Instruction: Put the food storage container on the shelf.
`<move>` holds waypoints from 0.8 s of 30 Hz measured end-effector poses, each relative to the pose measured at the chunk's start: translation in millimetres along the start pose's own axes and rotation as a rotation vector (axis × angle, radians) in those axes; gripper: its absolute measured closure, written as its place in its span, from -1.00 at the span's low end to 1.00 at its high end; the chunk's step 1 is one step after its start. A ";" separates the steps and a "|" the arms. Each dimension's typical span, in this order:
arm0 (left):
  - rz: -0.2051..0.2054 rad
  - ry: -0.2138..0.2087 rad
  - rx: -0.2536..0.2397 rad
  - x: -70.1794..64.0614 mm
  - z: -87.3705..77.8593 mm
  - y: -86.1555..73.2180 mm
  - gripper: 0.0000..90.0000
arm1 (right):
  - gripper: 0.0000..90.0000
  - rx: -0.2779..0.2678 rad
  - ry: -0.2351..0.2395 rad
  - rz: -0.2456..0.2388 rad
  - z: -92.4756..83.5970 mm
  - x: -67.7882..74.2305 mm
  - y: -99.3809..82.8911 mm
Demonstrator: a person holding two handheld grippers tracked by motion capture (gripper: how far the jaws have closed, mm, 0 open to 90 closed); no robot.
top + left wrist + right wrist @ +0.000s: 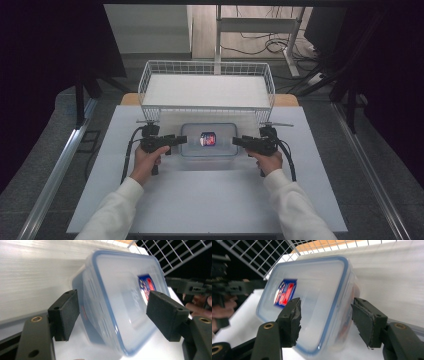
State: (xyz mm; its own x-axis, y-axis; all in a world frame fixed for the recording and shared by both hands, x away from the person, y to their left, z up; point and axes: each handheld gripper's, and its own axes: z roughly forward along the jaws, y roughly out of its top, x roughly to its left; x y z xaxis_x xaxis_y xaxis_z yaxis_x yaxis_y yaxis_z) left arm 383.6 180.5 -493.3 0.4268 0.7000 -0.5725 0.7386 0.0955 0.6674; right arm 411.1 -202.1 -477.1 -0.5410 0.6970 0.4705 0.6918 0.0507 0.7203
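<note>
A clear plastic container (196, 148) with a blue-rimmed lid and a red and blue label lies flat on the white table, just in front of the wire basket. My left gripper (181, 140) is at the container's left end and my right gripper (236, 142) is at its right end. In the left gripper view the container (117, 280) reaches in between the jaws of my left gripper (112, 305), with gaps at both pads. The right gripper view has the container (317, 282) between the spread jaws of my right gripper (327, 307), one pad clear of its side wall.
A white wire basket (207, 64) stands at the table's far edge, right behind the container. The white table top (210, 200) stretches bare toward the person. Dark floor and metal rails flank the table on both sides.
</note>
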 end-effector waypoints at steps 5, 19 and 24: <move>0.090 0.009 0.021 -16.2 -21.2 -12.7 -0.39 | -0.02 0.019 -0.033 -0.155 -18.3 14.6 -6.9; 0.311 0.121 0.098 -51.8 -61.3 -70.8 -0.44 | 0.64 0.172 0.003 -0.462 -36.4 65.5 -53.0; 0.316 0.127 0.108 -55.9 -72.6 -86.4 -0.44 | 0.91 0.213 0.023 -0.510 -29.2 75.4 -61.3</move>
State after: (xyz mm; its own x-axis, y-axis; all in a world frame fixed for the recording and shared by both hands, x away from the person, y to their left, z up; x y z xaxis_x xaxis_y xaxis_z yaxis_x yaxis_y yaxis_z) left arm 258.0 184.4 -484.5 0.5797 0.7660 -0.2779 0.6345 -0.2103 0.7438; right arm 313.9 -173.6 -470.9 -0.8419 0.5300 0.1017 0.4191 0.5234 0.7418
